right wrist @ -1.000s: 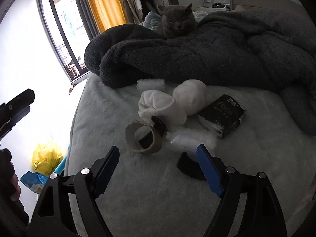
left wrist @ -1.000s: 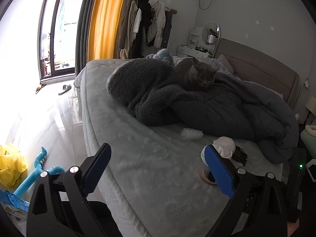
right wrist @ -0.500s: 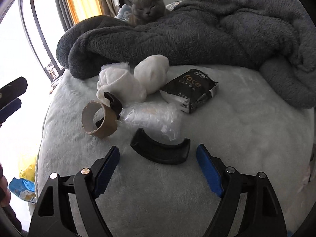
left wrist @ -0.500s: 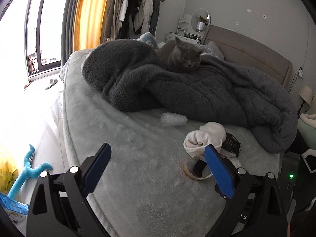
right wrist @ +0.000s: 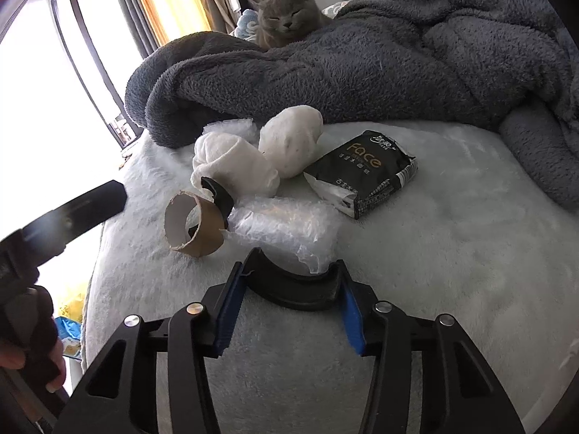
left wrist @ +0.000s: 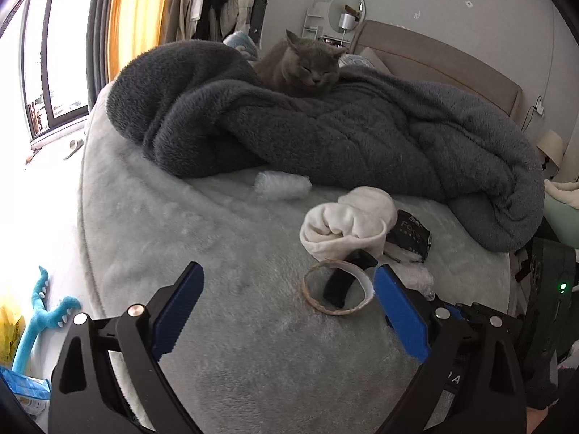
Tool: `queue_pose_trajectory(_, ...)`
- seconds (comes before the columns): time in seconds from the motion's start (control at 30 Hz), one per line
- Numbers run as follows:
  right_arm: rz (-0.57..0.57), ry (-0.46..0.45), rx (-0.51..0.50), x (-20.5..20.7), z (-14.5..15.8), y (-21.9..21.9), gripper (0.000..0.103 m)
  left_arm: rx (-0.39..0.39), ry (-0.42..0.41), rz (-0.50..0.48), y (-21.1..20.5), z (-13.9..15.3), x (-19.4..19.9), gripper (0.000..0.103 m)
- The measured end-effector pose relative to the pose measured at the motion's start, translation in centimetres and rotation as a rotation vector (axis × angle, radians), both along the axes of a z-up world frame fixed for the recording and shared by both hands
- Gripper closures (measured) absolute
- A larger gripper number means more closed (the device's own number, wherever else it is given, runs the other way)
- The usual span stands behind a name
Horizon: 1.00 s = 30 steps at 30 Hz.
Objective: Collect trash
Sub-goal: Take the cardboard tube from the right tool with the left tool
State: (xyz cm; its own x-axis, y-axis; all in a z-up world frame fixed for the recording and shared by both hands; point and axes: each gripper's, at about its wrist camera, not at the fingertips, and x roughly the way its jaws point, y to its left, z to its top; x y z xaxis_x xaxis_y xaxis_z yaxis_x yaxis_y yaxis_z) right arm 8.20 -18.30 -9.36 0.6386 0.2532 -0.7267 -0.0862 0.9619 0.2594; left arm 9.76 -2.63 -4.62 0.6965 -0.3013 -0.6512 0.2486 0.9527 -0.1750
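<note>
Trash lies on the light grey bed. A curved black plastic piece [right wrist: 295, 291] sits between the pads of my right gripper [right wrist: 289, 289], which has closed on its two ends. Beyond it lie crumpled bubble wrap [right wrist: 289, 229], a cardboard tape ring [right wrist: 193, 226] with another black piece [right wrist: 219, 195], white socks [right wrist: 235, 168] and a black tissue pack [right wrist: 365, 173]. My left gripper [left wrist: 286, 307] is open and empty, hovering just short of the tape ring [left wrist: 338, 291], with the socks [left wrist: 347, 228] and a bubble wrap roll [left wrist: 282, 186] beyond.
A grey cat [left wrist: 307, 67] rests on a bunched dark grey blanket [left wrist: 343, 133] across the back of the bed. The bed edge drops at left to a floor with a blue toy [left wrist: 39, 320] and a yellow bag [left wrist: 7, 332].
Both grippers moved forward toward the trash pile. My right gripper came down over the curved black piece and narrowed onto it. The left stayed open.
</note>
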Motion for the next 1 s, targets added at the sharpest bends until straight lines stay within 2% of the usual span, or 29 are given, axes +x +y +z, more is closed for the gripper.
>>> queue_pose_trajectory(0.2,0.034,0.015,0.039,-0.3,0.2,-0.7,0.056,-0.009,0.024,-0.032,-1.0,-1.1,0.5,0.006)
queue_pose_trajectory(0.37,0.060,0.013,0.085,-0.5,0.5,-1.7,0.056,-0.048,0.057,-0.050,-1.4,-2.2,1.0,0.008)
queue_pose_trajectory(0.47,0.067,0.013,0.092,-0.7,0.7,-2.3,0.056,-0.070,0.063,-0.052,-1.5,-2.4,1.4,0.013)
queue_pose_trajectory(0.63,0.066,0.005,0.105,-0.7,1.1,-3.4,0.056,-0.088,0.070,-0.068,-2.0,-2.9,1.9,0.016)
queue_pose_trajectory(0.73,0.063,0.005,0.125,-0.6,1.3,-4.2,0.056,-0.084,0.080,-0.080,-2.5,-3.3,2.1,0.018)
queue_pose_trajectory(1.0,0.056,-0.019,0.140,-0.3,2.1,-6.1,0.056,-0.078,0.095,-0.109,-3.3,-3.9,2.1,0.031)
